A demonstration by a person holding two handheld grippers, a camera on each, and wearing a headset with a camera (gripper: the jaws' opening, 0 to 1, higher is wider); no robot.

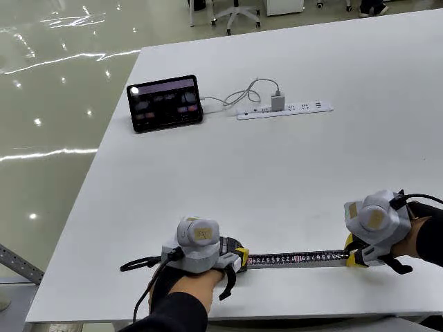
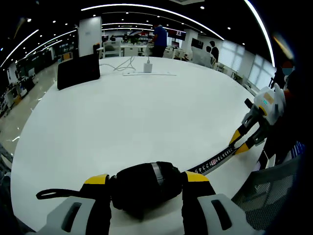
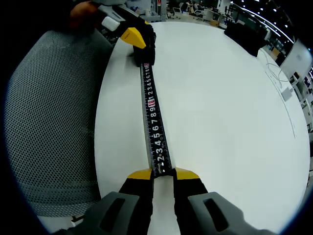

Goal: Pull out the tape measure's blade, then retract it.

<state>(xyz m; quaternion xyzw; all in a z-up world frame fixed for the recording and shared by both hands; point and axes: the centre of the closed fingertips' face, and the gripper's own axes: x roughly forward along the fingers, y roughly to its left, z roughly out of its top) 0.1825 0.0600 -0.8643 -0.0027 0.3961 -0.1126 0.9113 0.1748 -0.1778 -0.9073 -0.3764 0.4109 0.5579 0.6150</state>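
**A:** Start at the left. What is the left gripper (image 2: 146, 177) doing?

**B:** Its jaws pinch the black case (image 2: 144, 188), one yellow tip on each flank. The case sits on the table (image 1: 277, 159), and a strap (image 2: 49, 194) lies just outside one jaw.

**A:** And beyond those jaws?

**B:** The blade (image 3: 154, 117) leaves the case and lies flat and straight, running right into the right gripper (image 3: 161, 172). Those jaws are pressed together on the blade's end.

**A:** How does the blade look?

**B:** It has a dark face with pale numerals and a red mark partway along. I see no kink or twist.

**A:** Which step is this?

**B:** The pull-out, I'd judge, with a good length drawn. Retracting comes next. The right jaws should hold the end and travel back toward the case so the spring can't whip it, while the left jaws hold the case firm.
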